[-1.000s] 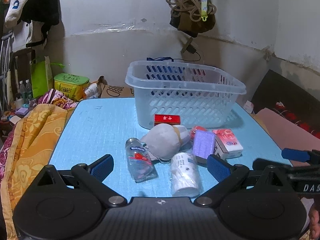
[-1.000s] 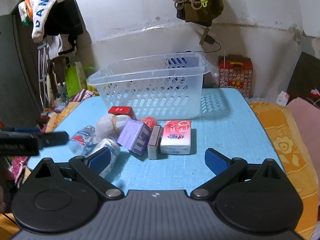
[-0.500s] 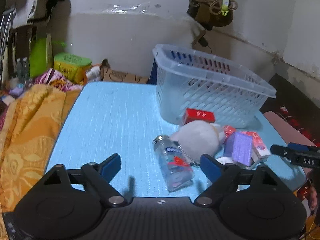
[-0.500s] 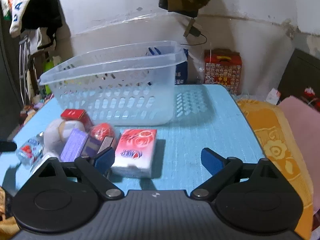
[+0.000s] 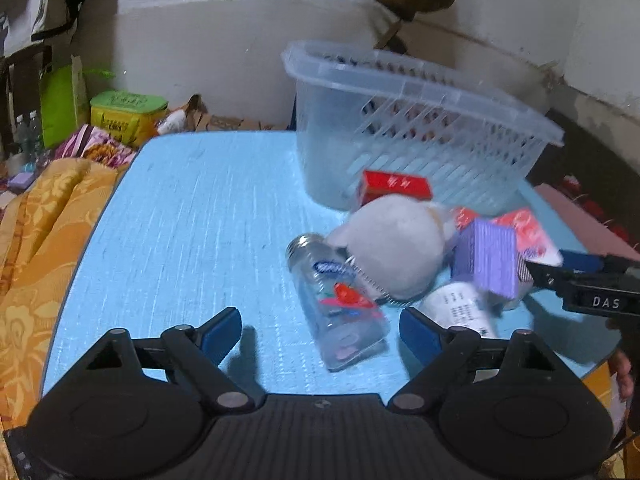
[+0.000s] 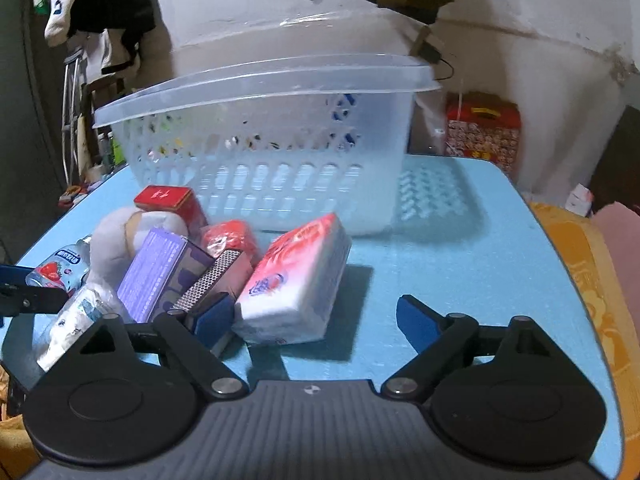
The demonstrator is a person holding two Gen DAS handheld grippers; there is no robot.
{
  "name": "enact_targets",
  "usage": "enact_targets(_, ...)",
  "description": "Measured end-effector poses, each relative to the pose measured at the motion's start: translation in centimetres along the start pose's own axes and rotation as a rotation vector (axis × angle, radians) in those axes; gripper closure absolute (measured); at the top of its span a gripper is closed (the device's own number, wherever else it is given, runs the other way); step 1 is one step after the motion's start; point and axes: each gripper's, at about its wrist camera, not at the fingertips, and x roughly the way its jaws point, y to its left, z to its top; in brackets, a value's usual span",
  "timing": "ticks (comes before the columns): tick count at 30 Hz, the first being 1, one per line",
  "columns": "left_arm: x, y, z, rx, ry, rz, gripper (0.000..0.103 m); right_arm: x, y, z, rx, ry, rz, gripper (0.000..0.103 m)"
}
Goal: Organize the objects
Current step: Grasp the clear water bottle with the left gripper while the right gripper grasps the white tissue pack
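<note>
We judge the sorting barely begun: the translucent plastic basket stands at the far side of the blue worktop, and through its slotted wall we see nothing of ours inside, though its floor is partly hidden. All the loose things lie in a heap just near of it: a red box touching the basket wall, a grey plush toy, a clear bottle with a strawberry label lying on its side, a purple box, a matchbox, a small red packet, a pink tissue pack tilted against its neighbours, and a white wrapped roll. So every piece is left to move, as far as we can tell. Our left gripper is spread wide and empty, low over the worktop with the bottle's base between its fingers. Our right gripper is likewise spread and holds nothing, its left finger against the matchbox and the tissue pack just inside the gap. The left view alone shows the bottle whole and the yellow-orange cloth to the left; the right view alone shows the matchbox, the full tissue pack and a red carton beyond the worktop's far right.
</note>
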Motion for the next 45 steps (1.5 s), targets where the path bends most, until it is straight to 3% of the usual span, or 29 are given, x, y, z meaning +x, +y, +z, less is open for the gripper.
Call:
enact_targets(2,0.3,0.3,-0.1,0.002,0.006,0.013,0.014,0.4,0.1,0.0,-0.003,0.006,0.016,0.017)
enact_targets(3,0.3,0.4,-0.2,0.003,0.004,0.016,0.014,0.5,0.2,0.0,-0.002,0.006,0.026,0.029)
enact_targets(6,0.4,0.6,-0.4,0.005,-0.004,0.016,0.014,0.6,0.6,-0.2,-0.030,0.000,0.023,0.047)
enact_targets(9,0.5,0.3,-0.5,0.025,-0.032,0.012,0.014,0.1,-0.1,-0.3,0.009,-0.009,0.058,0.049)
enact_targets(18,1.3,-1.2,-0.8,0.099,-0.097,0.007,0.014,0.3,0.4,0.2,-0.003,-0.065,0.000,0.048)
enact_targets(19,1.4,-1.3,-0.9,0.110,-0.105,0.014,0.015,0.3,0.5,0.3,-0.006,-0.070,-0.001,0.051)
enact_targets(20,1.5,-1.4,-1.0,0.120,-0.110,0.020,0.018,0.2,0.5,0.4,-0.014,-0.070,0.010,0.066)
enact_targets(21,1.6,-1.3,-1.1,0.127,-0.108,0.029,0.030,0.2,0.5,0.4,-0.016,-0.066,0.024,0.075)
enact_targets(22,1.6,-1.3,-1.2,0.143,-0.117,0.045,0.043,0.0,0.6,0.4,-0.015,-0.064,0.023,0.075)
enact_targets(24,1.2,-1.2,-1.3,0.146,-0.129,0.044,0.055,-0.3,0.7,0.3,-0.030,-0.070,0.016,0.075)
enact_targets(28,0.5,-0.7,-1.4,0.136,-0.162,0.050,0.056,-1.0,0.5,0.2,-0.035,-0.080,0.027,0.075)
enact_targets(32,-0.4,-0.6,-1.5,0.150,-0.195,0.055,0.057,-2.0,0.1,0.2,-0.026,-0.096,0.028,0.075)
enact_targets(41,0.6,-1.1,-2.0,0.186,-0.151,0.088,0.055,-2.7,0.2,0.1,-0.014,-0.098,0.045,0.076)
enact_targets(43,0.7,-1.4,-2.1,0.206,-0.160,0.112,0.040,-2.8,0.2,0.2,-0.014,-0.101,0.049,0.076)
enact_targets(45,0.8,-1.6,-2.1,0.215,-0.166,0.125,0.037,-2.8,0.4,0.1,-0.018,-0.102,0.055,0.076)
